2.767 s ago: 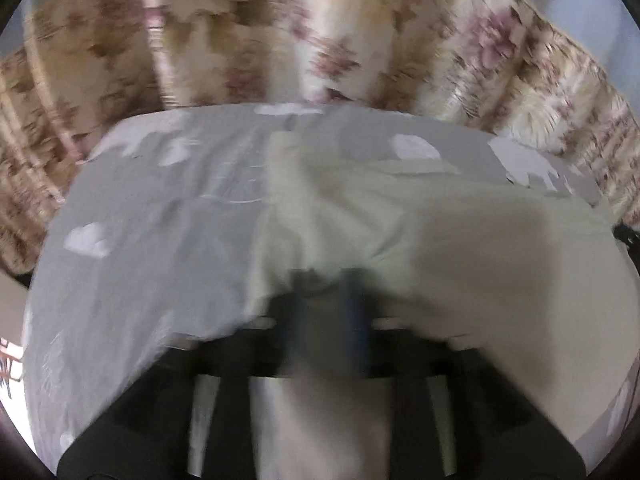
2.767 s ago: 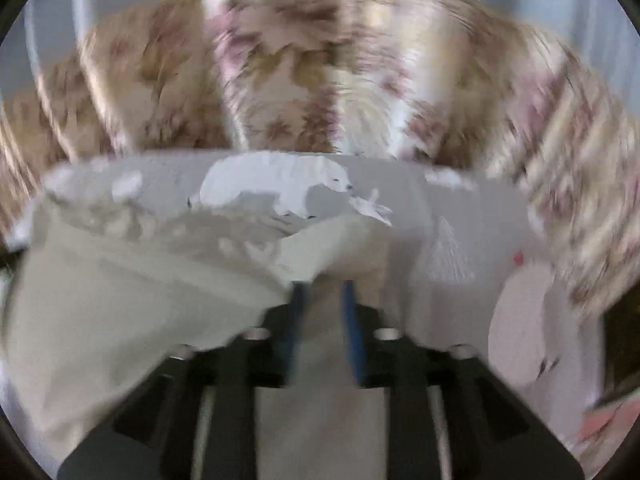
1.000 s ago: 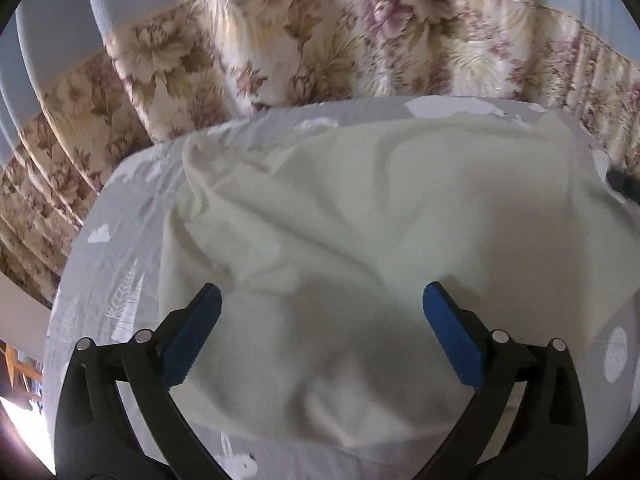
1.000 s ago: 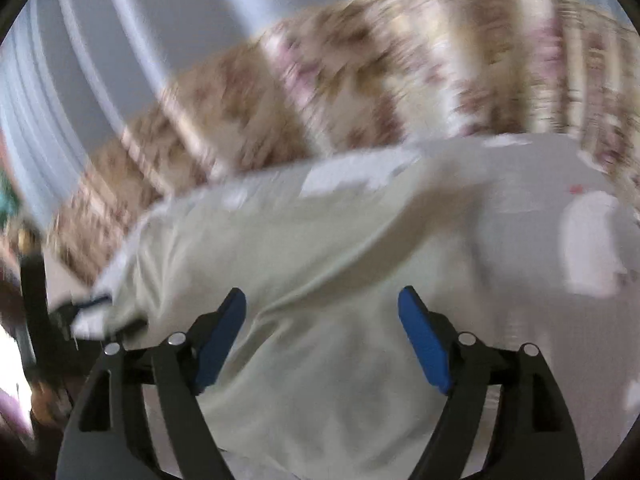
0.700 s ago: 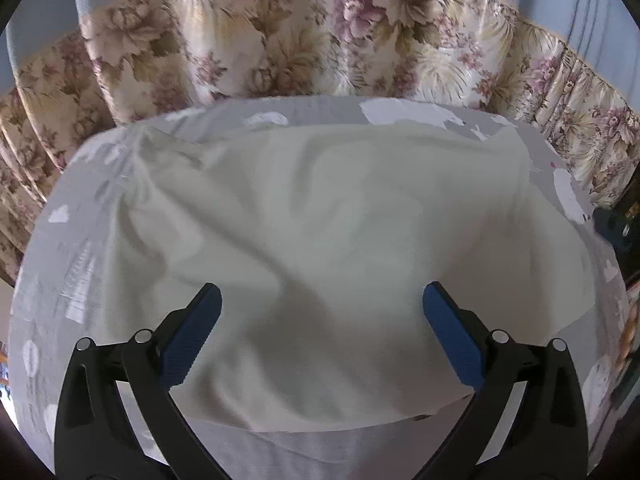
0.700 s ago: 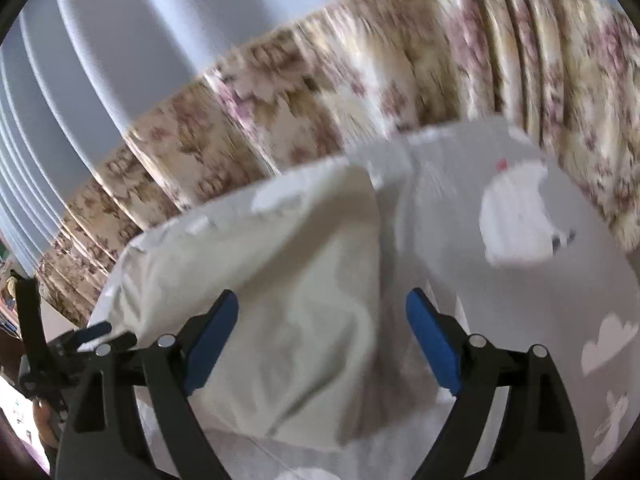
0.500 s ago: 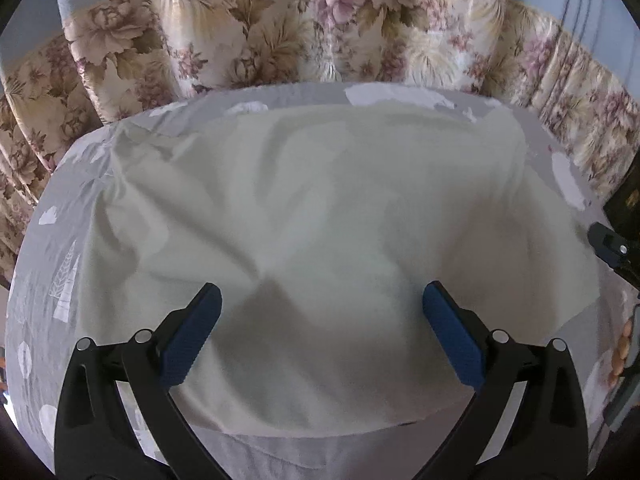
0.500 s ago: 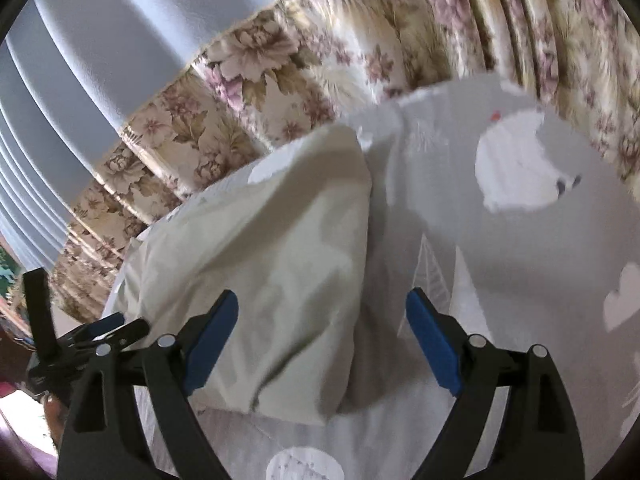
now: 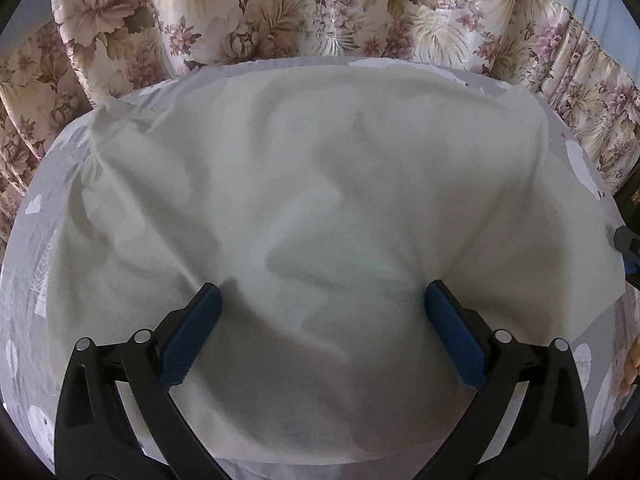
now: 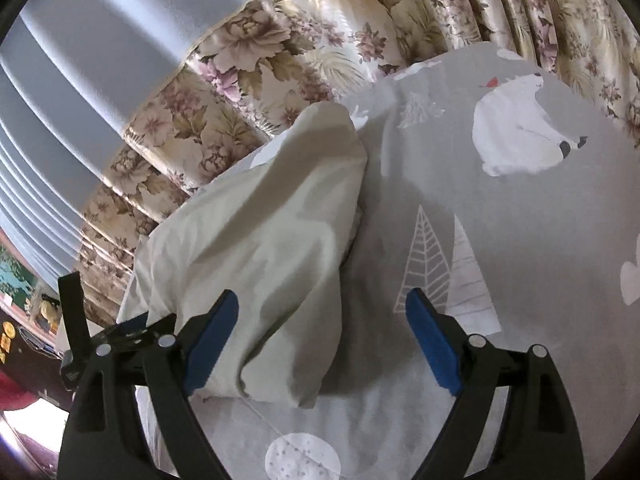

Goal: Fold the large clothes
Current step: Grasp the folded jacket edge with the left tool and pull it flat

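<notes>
A large pale cream cloth (image 9: pixel 320 208) lies folded and wrinkled on a grey bedsheet (image 9: pixel 36 240) printed with white animals. My left gripper (image 9: pixel 320 304) hovers over its near half, jaws open wide, with nothing pressed between the blue pads (image 9: pixel 188 336). In the right wrist view the same cloth (image 10: pixel 264 248) lies left of centre, its right folded edge running toward me. My right gripper (image 10: pixel 322 312) stands open above that edge, its left pad (image 10: pixel 212 336) over the cloth and the other over bare sheet. The left gripper's black frame (image 10: pixel 80 320) shows at the cloth's far left side.
Floral curtains (image 9: pixel 280 12) hang close behind the bed's far edge, with blue-grey wall above them (image 10: pixel 80 40). The bedsheet (image 10: pixel 520 220) lies bare to the right of the cloth, printed with a polar bear (image 10: pixel 524 132) and trees. Dark clutter (image 10: pixel 24 320) sits beyond the bed's left side.
Both grippers held the cloth shut earlier and have since let go and opened. Over the last second both sank toward the cloth, and the right one rolled so its view tilted.
</notes>
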Tool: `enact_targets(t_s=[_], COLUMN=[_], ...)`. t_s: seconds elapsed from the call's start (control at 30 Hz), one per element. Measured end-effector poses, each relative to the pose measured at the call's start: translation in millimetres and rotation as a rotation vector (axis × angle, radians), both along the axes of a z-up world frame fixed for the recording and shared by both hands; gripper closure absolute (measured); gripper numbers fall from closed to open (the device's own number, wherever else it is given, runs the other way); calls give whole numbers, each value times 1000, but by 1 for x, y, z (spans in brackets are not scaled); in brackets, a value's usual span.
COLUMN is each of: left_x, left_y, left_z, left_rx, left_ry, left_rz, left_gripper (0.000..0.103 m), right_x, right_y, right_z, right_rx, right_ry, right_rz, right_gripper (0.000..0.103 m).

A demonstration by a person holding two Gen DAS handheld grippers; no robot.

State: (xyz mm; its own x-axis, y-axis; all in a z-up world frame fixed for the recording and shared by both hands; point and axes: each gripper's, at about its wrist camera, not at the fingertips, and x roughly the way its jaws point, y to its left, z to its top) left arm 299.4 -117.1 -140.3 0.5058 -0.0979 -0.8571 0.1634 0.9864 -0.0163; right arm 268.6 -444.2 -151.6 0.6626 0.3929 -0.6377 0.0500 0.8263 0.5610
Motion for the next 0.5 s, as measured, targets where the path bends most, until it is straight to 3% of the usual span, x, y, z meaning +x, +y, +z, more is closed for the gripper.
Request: enact_targets(t_s=[0.13, 0.3, 0.37, 0.4, 0.43, 0.5], left_x=[3, 3, -3, -10, -13, -21], left_y=[-10, -11, -10, -12, -14, -16], left_z=[-4, -5, 1, 10, 15, 28], left_rx=[51, 53, 34, 18, 21, 9], left_ry=[-9, -26, -54, -86, -98, -136], left_rz=[3, 3, 0, -15, -14, -18], left_gripper=[3, 3, 20, 45, 56, 65], right_x=[4, -3, -4, -5, -6, -6], right_y=[6, 9, 8, 6, 5, 3], right_z=[-6, 2, 4, 5, 6, 9], right_rx=[6, -71, -76, -78, -81, -76], right_ry=[7, -45, -46, -47, -50, -55], right_rz=[4, -18, -19, -20, -23, -25], right_gripper=[17, 17, 17, 17, 17, 17])
